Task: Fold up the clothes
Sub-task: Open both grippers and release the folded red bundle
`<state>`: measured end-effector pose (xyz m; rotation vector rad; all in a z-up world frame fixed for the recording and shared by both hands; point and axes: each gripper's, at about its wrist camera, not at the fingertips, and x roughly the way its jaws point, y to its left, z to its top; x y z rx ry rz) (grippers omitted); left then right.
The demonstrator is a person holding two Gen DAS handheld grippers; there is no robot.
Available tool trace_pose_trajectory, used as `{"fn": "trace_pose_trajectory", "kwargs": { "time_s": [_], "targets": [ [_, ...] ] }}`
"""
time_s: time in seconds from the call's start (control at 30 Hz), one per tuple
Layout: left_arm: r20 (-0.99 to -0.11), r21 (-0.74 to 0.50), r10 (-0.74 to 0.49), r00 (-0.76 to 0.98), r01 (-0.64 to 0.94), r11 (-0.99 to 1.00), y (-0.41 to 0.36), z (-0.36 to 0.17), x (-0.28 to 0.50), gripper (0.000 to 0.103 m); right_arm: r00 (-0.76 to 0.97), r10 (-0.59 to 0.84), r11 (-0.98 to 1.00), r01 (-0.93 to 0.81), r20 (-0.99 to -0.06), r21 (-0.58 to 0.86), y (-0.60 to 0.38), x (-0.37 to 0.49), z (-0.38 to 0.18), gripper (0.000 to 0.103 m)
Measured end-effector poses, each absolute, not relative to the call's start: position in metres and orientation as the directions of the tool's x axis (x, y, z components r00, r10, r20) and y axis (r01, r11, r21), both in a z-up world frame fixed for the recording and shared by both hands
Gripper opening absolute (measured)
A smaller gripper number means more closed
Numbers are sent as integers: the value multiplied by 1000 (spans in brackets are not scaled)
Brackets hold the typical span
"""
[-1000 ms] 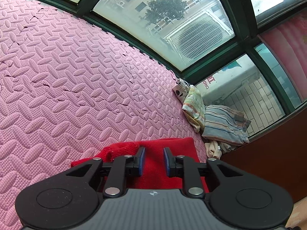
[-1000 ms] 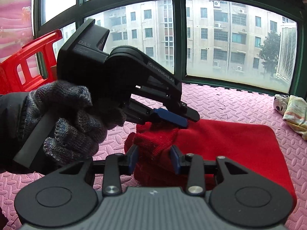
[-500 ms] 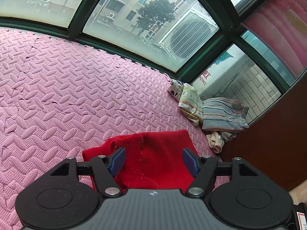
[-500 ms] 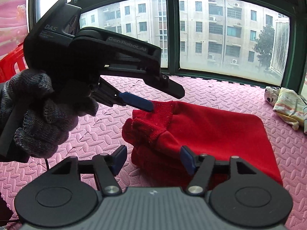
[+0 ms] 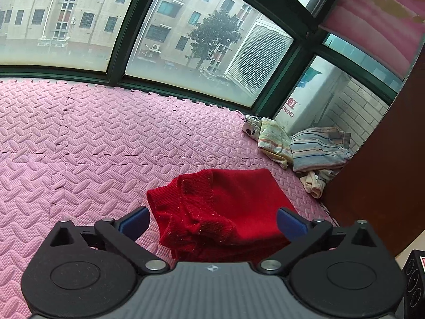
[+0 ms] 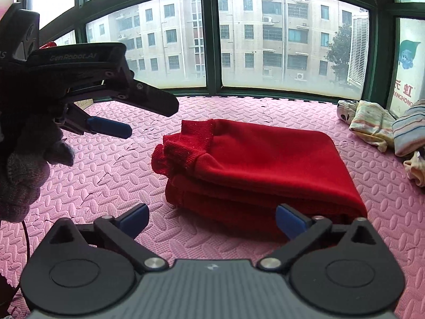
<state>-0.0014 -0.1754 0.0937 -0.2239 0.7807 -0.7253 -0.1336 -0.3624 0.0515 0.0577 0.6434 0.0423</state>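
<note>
A red knitted garment [image 5: 220, 207] [image 6: 265, 159] lies folded in a thick rectangle on the pink foam mat [image 5: 93, 146], its ribbed edge bunched at the left end. My left gripper [image 5: 212, 222] hovers over the garment's near end; its jaws are opening wide and the blue pads press on nothing. In the right wrist view the left gripper [image 6: 151, 119] hangs above the mat left of the garment, held by a grey-gloved hand [image 6: 24, 164]. My right gripper [image 6: 212, 219] sits just short of the garment's near edge, jaws also opening, clear of the cloth.
A heap of striped and patterned clothes [image 5: 318, 148] [image 6: 372, 122] lies at the mat's far right corner. A dark brown wooden panel [image 5: 385, 159] borders the mat on the right. Green-framed windows [image 6: 212, 90] close off the far side.
Both grippers let go of the red garment and spread their jaws wide. Both drew back from it, the left one going up and to the left. The garment now rests folded on the mat.
</note>
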Motion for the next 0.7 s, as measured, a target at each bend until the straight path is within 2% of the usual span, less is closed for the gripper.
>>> {"fn": "trace_pose_trajectory", "kwargs": {
  "time_s": [0.7],
  "targets": [
    [-533, -322, -587, 609, 496, 806, -150, 96, -62, 103, 799, -24, 997, 64, -601, 44, -348, -163, 47, 103]
  ]
}}
